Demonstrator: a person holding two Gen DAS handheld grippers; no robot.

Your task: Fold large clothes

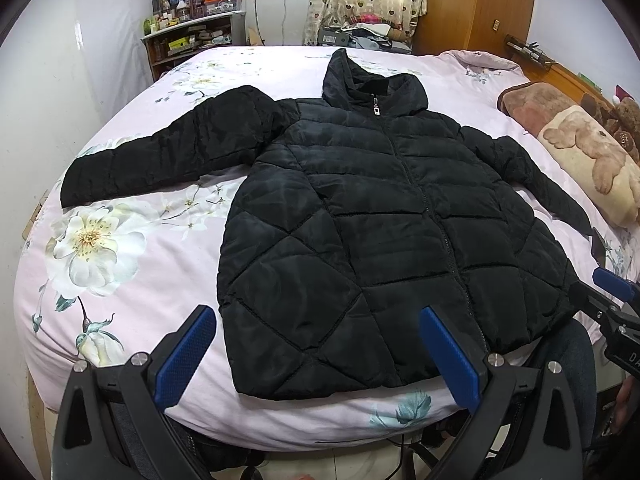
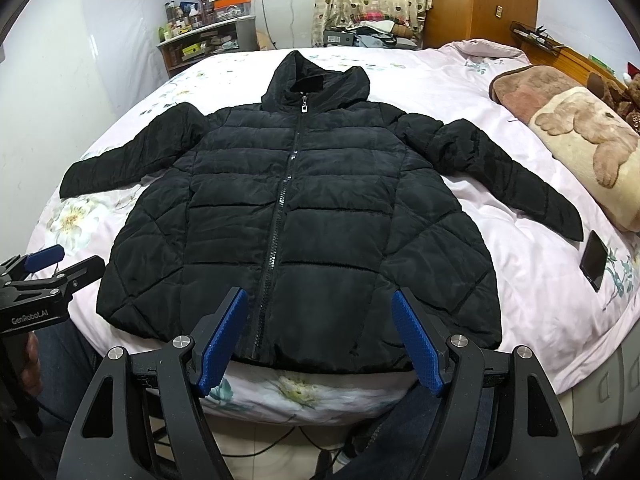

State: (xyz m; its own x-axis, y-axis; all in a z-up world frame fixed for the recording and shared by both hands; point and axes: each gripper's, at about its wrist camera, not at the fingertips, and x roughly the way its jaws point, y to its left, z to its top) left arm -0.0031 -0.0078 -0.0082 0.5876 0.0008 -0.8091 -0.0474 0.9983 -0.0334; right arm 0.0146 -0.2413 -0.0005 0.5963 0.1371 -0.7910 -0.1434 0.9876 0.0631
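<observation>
Both claws are hanging apart and empty at the near edge of the bed (image 2: 520,92): your left claw (image 1: 316,356) is hovering over the near left hem, your right claw (image 2: 320,336) over the hem by the zip (image 2: 280,216). You are facing a black quilted jacket (image 2: 304,208) lying flat and zipped in the middle of the bed, front up. Its long axis is running near to far, hood (image 2: 316,80) pointing far, hem toward you, with the left sleeve (image 1: 160,152) and right sleeve (image 2: 512,176) splaying out sideways. Judging by the padding, it is likely handling light, soft and springy, with a slick shell, so you are better off pinching deep at a cuff or hem corner. A phone (image 2: 595,261) is lying near the right cuff.
</observation>
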